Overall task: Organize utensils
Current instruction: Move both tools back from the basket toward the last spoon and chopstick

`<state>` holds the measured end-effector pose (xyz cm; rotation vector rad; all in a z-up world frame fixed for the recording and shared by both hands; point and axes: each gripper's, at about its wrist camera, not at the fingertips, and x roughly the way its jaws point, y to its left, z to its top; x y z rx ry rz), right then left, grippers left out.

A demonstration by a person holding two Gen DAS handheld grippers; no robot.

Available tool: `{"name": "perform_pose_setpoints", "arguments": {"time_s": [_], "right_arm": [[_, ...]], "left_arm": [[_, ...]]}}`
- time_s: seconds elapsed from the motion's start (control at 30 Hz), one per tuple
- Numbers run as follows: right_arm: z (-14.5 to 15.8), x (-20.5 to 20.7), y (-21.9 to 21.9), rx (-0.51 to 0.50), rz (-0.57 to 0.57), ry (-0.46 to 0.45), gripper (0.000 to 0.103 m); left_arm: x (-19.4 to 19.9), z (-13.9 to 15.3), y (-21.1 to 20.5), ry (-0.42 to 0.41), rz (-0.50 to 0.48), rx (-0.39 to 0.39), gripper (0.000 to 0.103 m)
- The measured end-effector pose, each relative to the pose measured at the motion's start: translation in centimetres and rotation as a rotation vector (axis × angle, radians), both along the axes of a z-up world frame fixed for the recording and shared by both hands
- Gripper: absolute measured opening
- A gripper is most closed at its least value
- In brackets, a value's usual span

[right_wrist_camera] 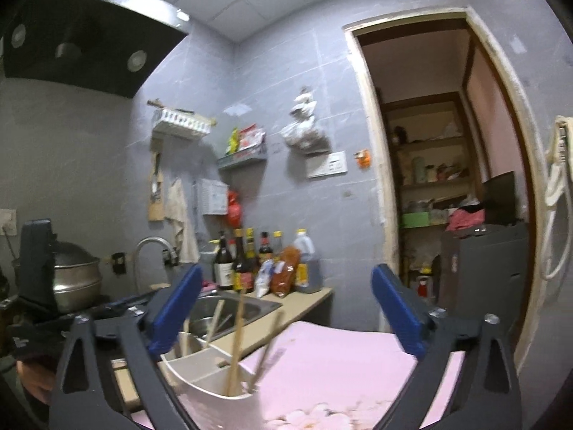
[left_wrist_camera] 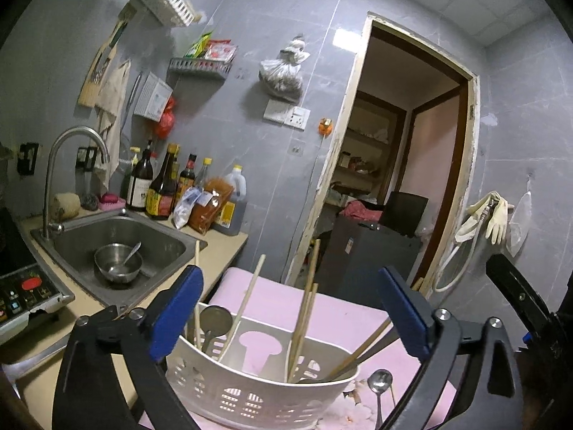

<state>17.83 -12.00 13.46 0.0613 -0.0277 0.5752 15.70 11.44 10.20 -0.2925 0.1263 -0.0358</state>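
A white slotted utensil holder stands on a pink cloth-covered surface. It holds several wooden chopsticks and a dark ladle. A metal spoon lies on the cloth just right of the holder. My left gripper is open and empty, its blue fingers on either side of the holder, above it. My right gripper is open and empty, above the cloth; the holder with chopsticks sits low, near its left finger.
A steel sink at left holds a metal bowl with a spoon. Sauce bottles stand on the counter behind it. An induction cooker is far left. A steel pot sits left. A doorway opens behind.
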Motion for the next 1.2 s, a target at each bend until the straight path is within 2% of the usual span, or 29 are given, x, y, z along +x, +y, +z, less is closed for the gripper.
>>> {"name": "perform_pose_setpoints", "arguments": {"time_s": [0.3, 0.57, 0.97, 1.1, 1.2], "right_arm": [[-1.5, -0.6, -5.3, -0.051, -0.11, 0.039, 0.103], [-3.6, -0.1, -9.0, -0.115, -0.186, 0.125, 0.103], [-7.5, 2.0, -11.9, -0.258, -0.175, 0.336, 0.103], [-9.0, 3.1, -11.9, -0.31, -0.146, 0.436, 0.103], [-10.1, 3.9, -11.7, -0.343, -0.118, 0.513, 0.093]], "left_arm": [[-0.8, -0.9, -3.7, 0.005, -0.035, 0.065, 0.099], [-1.0, -3.6, -7.8, 0.076, -0.129, 0.125, 0.099], [1.0, -8.3, -12.1, 0.3, -0.27, 0.175, 0.099], [2.0, -9.7, -13.3, 0.389, -0.312, 0.2, 0.099], [3.1, -10.7, -14.1, 0.455, -0.344, 0.208, 0.098]]}}
